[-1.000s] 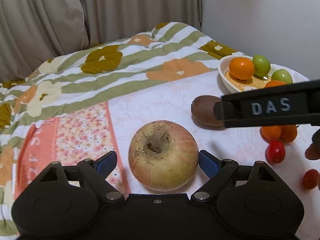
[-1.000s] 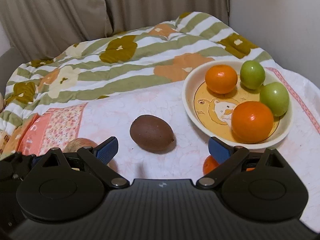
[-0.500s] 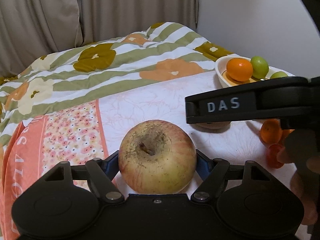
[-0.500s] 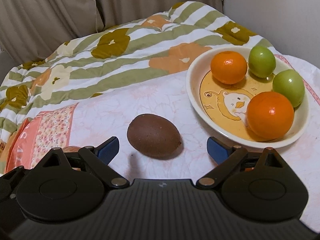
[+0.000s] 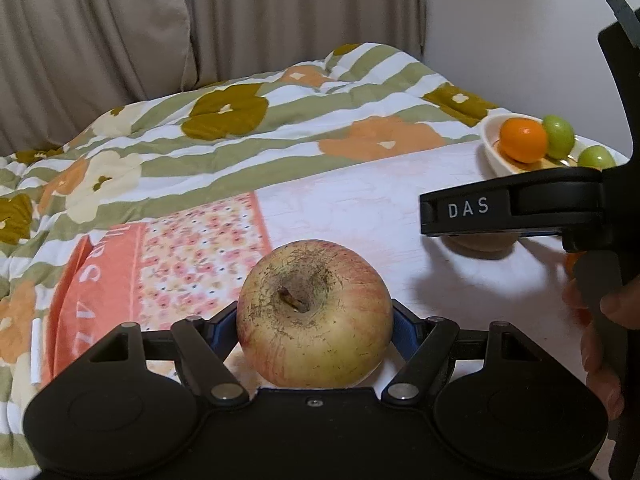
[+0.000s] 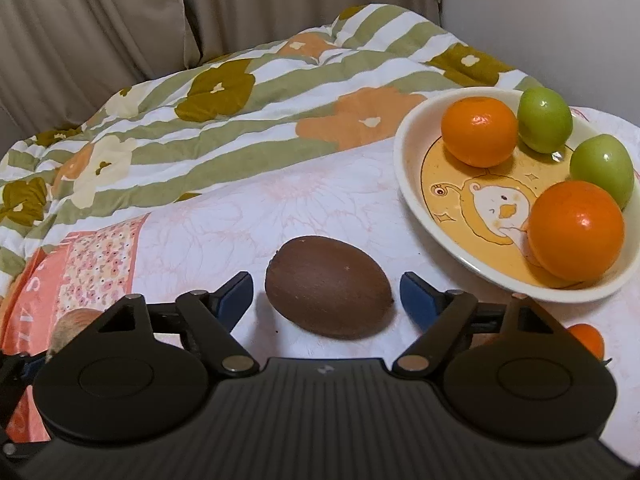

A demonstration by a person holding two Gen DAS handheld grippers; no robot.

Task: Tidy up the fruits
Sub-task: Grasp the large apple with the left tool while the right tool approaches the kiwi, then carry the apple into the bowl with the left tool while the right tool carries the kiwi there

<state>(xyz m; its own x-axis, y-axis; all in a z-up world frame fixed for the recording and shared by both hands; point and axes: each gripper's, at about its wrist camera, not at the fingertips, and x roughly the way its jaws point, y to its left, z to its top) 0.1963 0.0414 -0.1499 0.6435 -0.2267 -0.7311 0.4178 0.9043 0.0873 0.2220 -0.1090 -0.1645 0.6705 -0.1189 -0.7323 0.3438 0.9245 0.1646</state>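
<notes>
A yellow-red apple sits stem-up on the white cloth, and my left gripper is shut on it, blue pads pressing both of its sides. A brown kiwi lies between the blue fingertips of my right gripper. Those jaws are closing, with a gap showing on each side of the kiwi. In the left wrist view a black finger marked DAS covers most of the kiwi. The cream bowl at the right holds two oranges and two green fruits.
A small orange fruit lies on the cloth below the bowl, close to the right finger. A striped floral quilt rises behind the fruit, with curtains and a wall beyond. A person's hand holds the right gripper.
My left gripper's jaws closed onto the apple and have stayed there. My right gripper came down and forward over the kiwi, and its fingers have narrowed around it.
</notes>
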